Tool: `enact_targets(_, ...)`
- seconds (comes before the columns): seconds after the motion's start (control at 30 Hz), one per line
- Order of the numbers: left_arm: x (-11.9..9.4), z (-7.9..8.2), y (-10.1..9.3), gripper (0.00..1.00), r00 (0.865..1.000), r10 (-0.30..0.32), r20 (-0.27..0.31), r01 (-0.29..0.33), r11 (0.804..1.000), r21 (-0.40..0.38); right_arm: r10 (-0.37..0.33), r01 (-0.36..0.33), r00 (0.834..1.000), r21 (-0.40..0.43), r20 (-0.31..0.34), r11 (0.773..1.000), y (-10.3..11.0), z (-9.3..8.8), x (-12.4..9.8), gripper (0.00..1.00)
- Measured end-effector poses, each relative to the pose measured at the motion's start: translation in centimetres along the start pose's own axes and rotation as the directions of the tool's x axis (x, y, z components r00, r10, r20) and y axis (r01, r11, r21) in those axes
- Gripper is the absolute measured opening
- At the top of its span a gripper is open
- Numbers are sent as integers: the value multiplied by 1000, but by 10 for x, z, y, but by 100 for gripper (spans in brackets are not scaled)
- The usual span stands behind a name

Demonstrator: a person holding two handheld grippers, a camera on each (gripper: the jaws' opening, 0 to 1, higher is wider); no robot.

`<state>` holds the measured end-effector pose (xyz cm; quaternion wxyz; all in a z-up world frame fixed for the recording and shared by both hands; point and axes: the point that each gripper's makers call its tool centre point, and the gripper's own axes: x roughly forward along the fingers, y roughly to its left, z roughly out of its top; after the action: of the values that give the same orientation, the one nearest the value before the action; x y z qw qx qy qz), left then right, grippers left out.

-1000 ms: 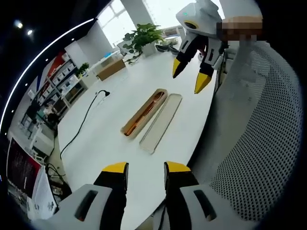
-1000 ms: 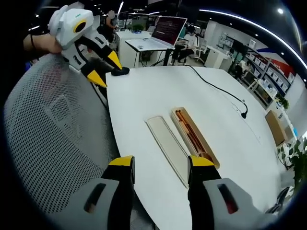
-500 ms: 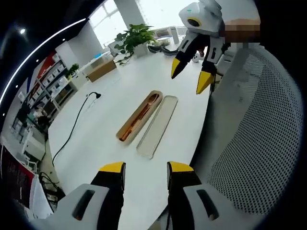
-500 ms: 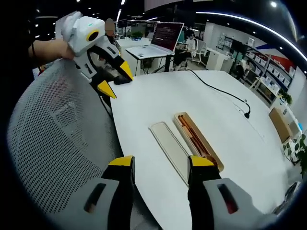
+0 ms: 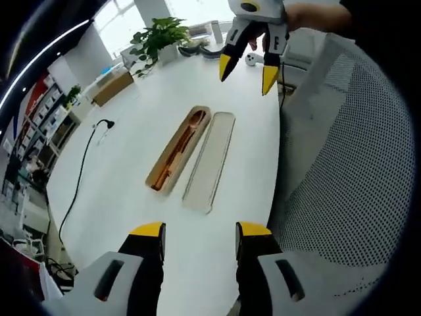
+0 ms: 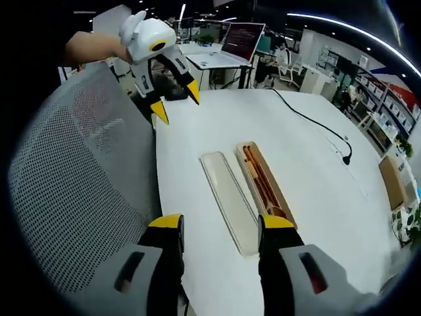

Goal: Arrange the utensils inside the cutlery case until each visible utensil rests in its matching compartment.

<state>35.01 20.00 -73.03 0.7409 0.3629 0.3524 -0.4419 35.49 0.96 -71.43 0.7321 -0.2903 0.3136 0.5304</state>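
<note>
Left gripper view: my left gripper [image 5: 197, 229] is hanging open, empty, above the table [image 5: 131, 164]; cutlery case [image 5: 177, 158], utensils inside, is lying beside its lid [image 5: 209, 162]. Right gripper view: my right gripper [image 6: 217, 222] is gaping empty; a careless reach risks knocking the lid.

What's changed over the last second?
Both tongs, left and right, have shifted at the table edge, open and empty as before; nothing grasped or released. The case and its lid lie side by side, unmoved.

White table [image 5: 131, 164], black cable [image 5: 77, 176], potted plant [image 5: 155, 38], grey mesh chair back [image 6: 79, 191], laptop [image 6: 223, 51]
</note>
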Motion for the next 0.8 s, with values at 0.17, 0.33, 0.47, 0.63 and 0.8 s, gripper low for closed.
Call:
enact_targets(0.17, 18, 1, -1, 44, 999, -37, -22, 38, 999, 20, -10, 8, 998, -29, -64, 1000, -12, -16, 9, 46)
enact_targets(0.33, 31, 2, 3, 44, 998, -54, -24, 54, 998, 29, -5, 3, 996, -27, -88, 1000, -20, -26, 15, 45)
enact_targets(0.47, 41, 1, 3, 46, 995, -87, -39, 89, 995, 51, 14, -19, 991, -40, -130, 999, -23, -37, 23, 44)
enact_targets(0.63, 54, 3, 7, 46, 993, -111, -44, 114, 991, 63, 35, -41, 987, -38, -156, 998, -30, -46, 32, 43)
enact_targets(0.8, 66, 6, 4, 46, 989, -140, -40, 143, 988, 63, 67, -73, 983, -30, -172, 997, -36, -52, 42, 42)
